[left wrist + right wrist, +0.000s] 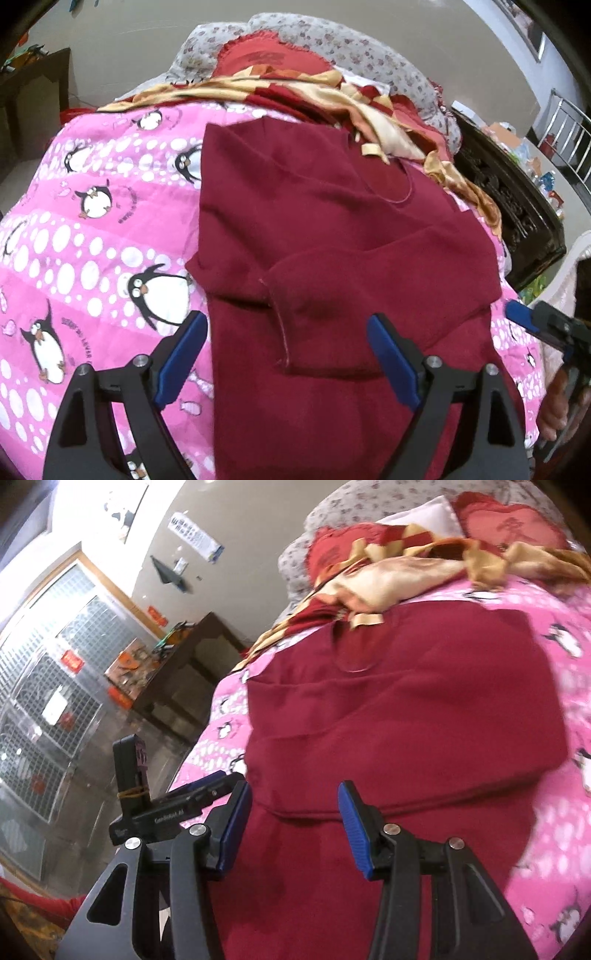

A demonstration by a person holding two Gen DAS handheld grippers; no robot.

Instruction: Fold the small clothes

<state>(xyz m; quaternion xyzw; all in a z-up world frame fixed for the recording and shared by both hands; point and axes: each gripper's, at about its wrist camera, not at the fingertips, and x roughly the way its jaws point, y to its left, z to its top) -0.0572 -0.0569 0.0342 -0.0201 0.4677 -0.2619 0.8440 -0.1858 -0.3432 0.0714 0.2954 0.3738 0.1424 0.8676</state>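
A dark red sweater (332, 236) lies flat on a pink penguin-print quilt (85, 236), neck toward the pillows, with both sleeves folded across its body. My left gripper (286, 332) is open above the sweater's lower part, empty. My right gripper (293, 805) is open above the sweater (406, 716) near its hem, empty. The right gripper's blue tip (517, 314) shows at the left view's right edge. The left gripper (192, 797) shows at the left in the right wrist view.
A red and gold blanket (332, 96) and red pillows (269, 55) lie at the head of the bed. A dark carved cabinet (509, 206) stands right of the bed. A dark wooden table (184, 672) stands on the other side, near a window.
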